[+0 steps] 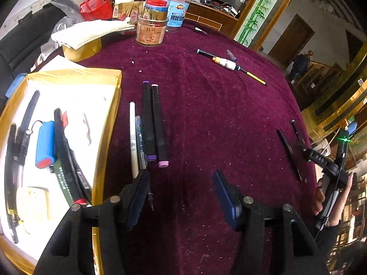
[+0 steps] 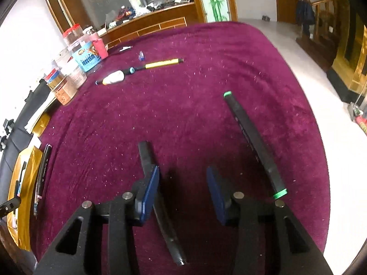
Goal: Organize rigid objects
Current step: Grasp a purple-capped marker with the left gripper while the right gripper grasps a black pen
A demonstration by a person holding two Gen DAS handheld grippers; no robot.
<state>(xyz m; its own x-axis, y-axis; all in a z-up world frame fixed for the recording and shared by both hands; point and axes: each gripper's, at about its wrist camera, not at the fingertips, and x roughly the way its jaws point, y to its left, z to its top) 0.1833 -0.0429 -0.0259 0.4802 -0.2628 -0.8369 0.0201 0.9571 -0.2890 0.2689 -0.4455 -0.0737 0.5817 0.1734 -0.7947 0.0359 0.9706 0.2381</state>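
My left gripper (image 1: 183, 194) is open and empty above the maroon tablecloth (image 1: 218, 114). Just ahead to its left lie two black markers (image 1: 153, 121), a white pen (image 1: 133, 137) and a thin pen (image 1: 140, 142), side by side next to the yellow-rimmed box (image 1: 110, 105). My right gripper (image 2: 182, 192) is open and empty. A black pen (image 2: 158, 197) lies under its left finger. A black marker with green ends (image 2: 254, 144) lies just right of it. Both show far right in the left view (image 1: 289, 155).
The box holds a blue battery (image 1: 45, 144), black pens and a white pad. Jars (image 1: 151, 25) and paper stacks crowd the table's far left. A yellow pen, a white tube (image 1: 227, 63) and a dark pen lie far across the cloth. The table edge curves right (image 2: 321, 137).
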